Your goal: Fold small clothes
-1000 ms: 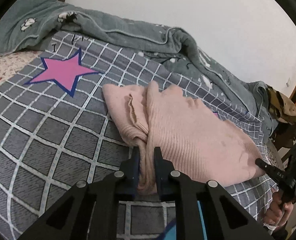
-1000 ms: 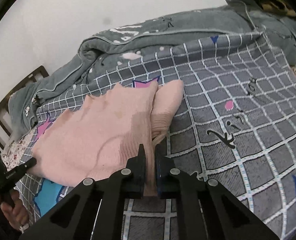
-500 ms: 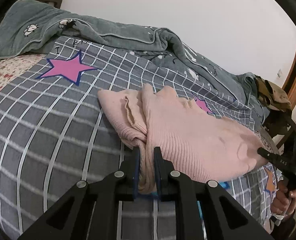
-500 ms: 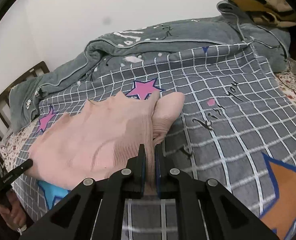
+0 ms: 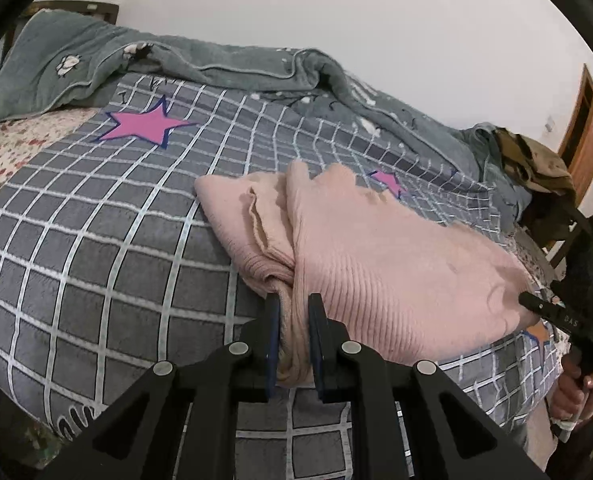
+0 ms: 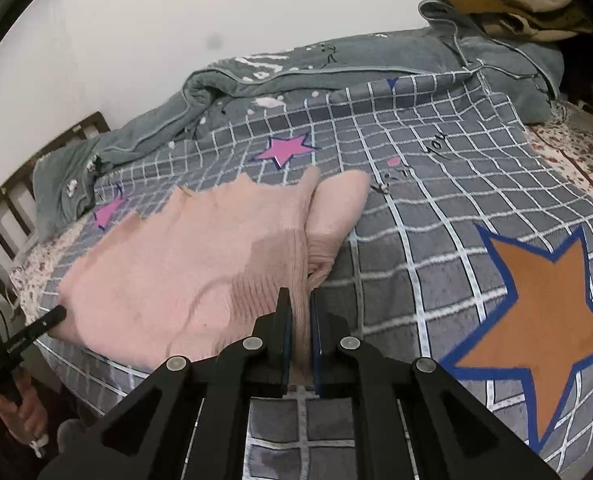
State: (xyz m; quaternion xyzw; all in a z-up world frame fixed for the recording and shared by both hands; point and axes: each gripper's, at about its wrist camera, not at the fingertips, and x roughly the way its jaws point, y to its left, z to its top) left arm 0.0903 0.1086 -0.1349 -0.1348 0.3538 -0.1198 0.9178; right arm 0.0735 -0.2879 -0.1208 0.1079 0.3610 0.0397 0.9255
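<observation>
Both hand-held grippers, left (image 5: 292,312) and right (image 6: 299,306), pinch the pink sweater (image 5: 376,264) over bedding (image 6: 436,216) lettered "you".

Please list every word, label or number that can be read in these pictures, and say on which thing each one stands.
"you": black handwriting on the checked bedspread, beside a pink dot.
"DAS", or similar, doubtful: small pale letters on a finger of the right gripper.
Other black script on the bedspread, near the grey blanket: too distorted to read.
Small print on a finger of the left gripper: too blurred.
Pink sweater: no text.
</observation>
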